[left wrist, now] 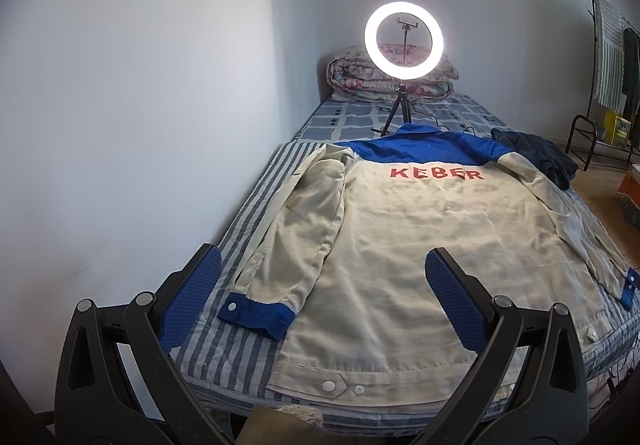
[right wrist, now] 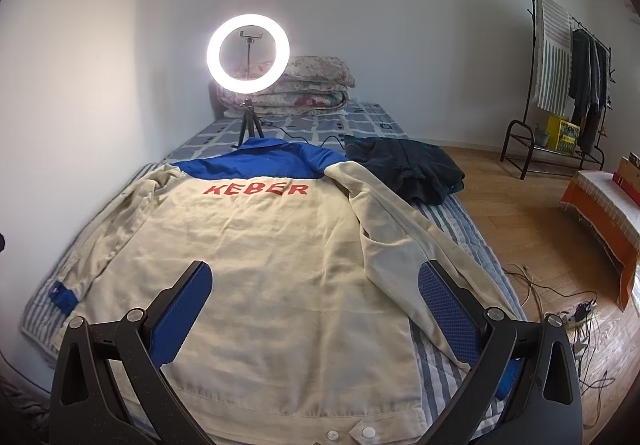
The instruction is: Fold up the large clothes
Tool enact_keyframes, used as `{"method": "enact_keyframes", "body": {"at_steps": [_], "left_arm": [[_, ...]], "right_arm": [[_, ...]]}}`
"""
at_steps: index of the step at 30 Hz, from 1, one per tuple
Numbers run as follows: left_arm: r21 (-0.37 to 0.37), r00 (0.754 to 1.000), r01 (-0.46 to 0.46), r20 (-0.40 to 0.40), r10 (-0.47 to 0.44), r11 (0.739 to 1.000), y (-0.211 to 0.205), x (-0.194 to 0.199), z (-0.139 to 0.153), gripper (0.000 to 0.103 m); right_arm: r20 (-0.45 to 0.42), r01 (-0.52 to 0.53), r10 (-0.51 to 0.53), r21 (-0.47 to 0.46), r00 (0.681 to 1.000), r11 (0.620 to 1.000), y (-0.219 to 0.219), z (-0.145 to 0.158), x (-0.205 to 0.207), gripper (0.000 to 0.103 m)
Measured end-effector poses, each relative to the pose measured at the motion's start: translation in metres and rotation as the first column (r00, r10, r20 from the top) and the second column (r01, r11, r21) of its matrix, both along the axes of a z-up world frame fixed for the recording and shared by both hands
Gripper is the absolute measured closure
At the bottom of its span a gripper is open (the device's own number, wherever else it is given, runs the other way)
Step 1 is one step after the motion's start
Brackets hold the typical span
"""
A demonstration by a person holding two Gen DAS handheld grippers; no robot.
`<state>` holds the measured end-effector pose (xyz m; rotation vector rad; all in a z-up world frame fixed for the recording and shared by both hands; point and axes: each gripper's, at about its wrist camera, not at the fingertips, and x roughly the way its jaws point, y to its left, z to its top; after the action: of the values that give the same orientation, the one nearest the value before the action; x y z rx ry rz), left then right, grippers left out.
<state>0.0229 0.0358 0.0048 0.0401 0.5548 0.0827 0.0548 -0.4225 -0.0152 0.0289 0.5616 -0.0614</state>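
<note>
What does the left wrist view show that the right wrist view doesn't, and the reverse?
Only the left wrist view: the jacket's left sleeve in full, down to its blue cuff, and the open left gripper.

Only the right wrist view: the orange-draped bench, floor cables, and the open right gripper.

Both: the jacket, ring light, folded quilt, dark garment and clothes rack.

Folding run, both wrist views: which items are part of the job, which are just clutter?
Job:
- cream and blue jacket, spread back-up on the bed
- left gripper, open, empty
- right gripper, open, empty
- striped bed cover as work surface

Lying about:
- ring light on tripod
- folded quilt
- dark garment
- clothes rack
- floor cables
</note>
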Motion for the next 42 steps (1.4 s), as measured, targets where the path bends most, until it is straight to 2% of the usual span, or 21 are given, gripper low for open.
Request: {"method": "enact_keyframes", "body": {"at_steps": [10, 14, 17, 19, 24, 28, 30, 34, 37, 42], "left_arm": [[0.038, 0.998, -0.017, -0.055, 0.019, 0.999, 0.023, 0.02, -0.015, 0.0], [0.026, 0.996, -0.004, -0.085, 0.006, 1.0, 0.036, 0.03, -0.025, 0.0], [-0.037, 0.995, 0.005, -0.101, -0.009, 0.999, 0.055, 0.038, -0.033, 0.0], [-0.094, 0.99, -0.009, -0.142, -0.005, 0.996, 0.069, 0.048, -0.041, 0.001], [-0.231, 0.961, -0.087, -0.274, 0.021, 0.969, 0.106, 0.069, -0.07, 0.019], [-0.341, 0.926, -0.154, -0.378, 0.014, 0.927, 0.132, 0.078, -0.103, 0.022], [-0.381, 0.908, -0.196, -0.418, 0.021, 0.904, 0.145, 0.082, -0.118, 0.031], [-0.493, 0.868, -0.304, -0.497, 0.023, 0.815, 0.171, 0.091, -0.152, 0.034], [-0.536, 0.841, -0.367, -0.54, 0.026, 0.76, 0.185, 0.097, -0.173, 0.034], [-0.562, 0.813, -0.446, -0.58, 0.053, 0.697, 0.204, 0.105, -0.198, 0.034]], "right_arm": [[0.008, -0.009, 0.009, -0.031, 1.0, 0.999, 0.018, 0.005, 0.013, 0.0], [0.007, -0.023, 0.023, -0.035, 1.0, 0.999, 0.023, 0.005, 0.018, 0.001], [0.005, -0.037, 0.037, -0.041, 0.999, 0.998, 0.029, 0.002, 0.024, 0.0], [0.009, -0.067, 0.067, -0.035, 0.998, 0.997, 0.034, 0.0, 0.028, 0.0], [0.047, -0.198, 0.199, -0.019, 0.979, 0.98, 0.059, 0.001, 0.041, 0.0], [0.049, -0.301, 0.302, -0.033, 0.952, 0.953, 0.082, -0.004, 0.05, 0.001], [0.032, -0.344, 0.346, -0.039, 0.938, 0.938, 0.093, -0.012, 0.052, 0.001], [-0.036, -0.414, 0.413, -0.061, 0.91, 0.908, 0.111, -0.031, 0.048, 0.001], [-0.06, -0.449, 0.445, -0.089, 0.893, 0.889, 0.119, -0.038, 0.045, 0.001], [-0.078, -0.488, 0.482, -0.112, 0.873, 0.865, 0.125, -0.044, 0.039, 0.001]]}}
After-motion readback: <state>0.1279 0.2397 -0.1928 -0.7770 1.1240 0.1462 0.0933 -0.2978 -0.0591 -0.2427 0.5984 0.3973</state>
